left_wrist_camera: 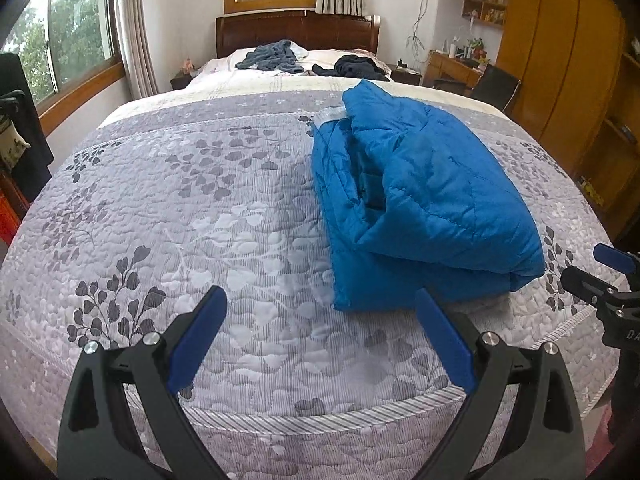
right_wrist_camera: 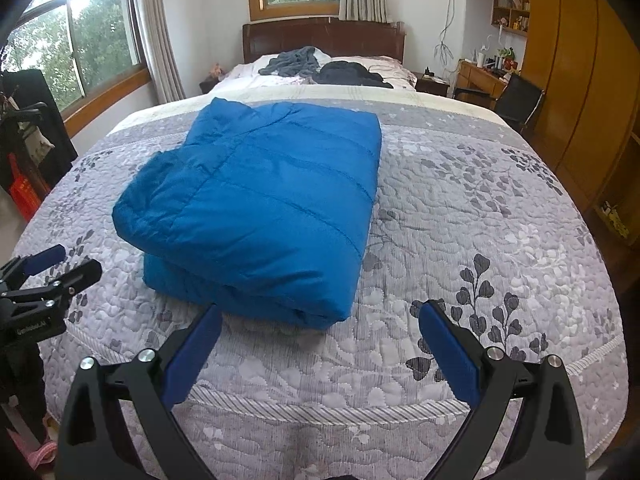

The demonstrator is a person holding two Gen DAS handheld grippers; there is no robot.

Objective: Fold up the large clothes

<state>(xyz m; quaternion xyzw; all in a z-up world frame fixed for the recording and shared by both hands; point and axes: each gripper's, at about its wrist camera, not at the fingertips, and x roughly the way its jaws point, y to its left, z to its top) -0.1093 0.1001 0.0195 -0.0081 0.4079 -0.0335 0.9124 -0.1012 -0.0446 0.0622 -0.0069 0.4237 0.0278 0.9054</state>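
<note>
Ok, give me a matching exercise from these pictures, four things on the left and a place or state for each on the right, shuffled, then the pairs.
1. blue jacket
2. left gripper
3. grey garment
4. black chair

A. crumpled by the headboard
B. folded on the quilt
C. beside the wooden desk
D. open, holding nothing

Pairs: 1-B, 2-D, 3-A, 4-C

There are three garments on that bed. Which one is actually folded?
The blue quilted jacket, nearest the open grippers, is folded into a neat stack. The grey garment and the dark garment lie crumpled by the headboard.
</note>
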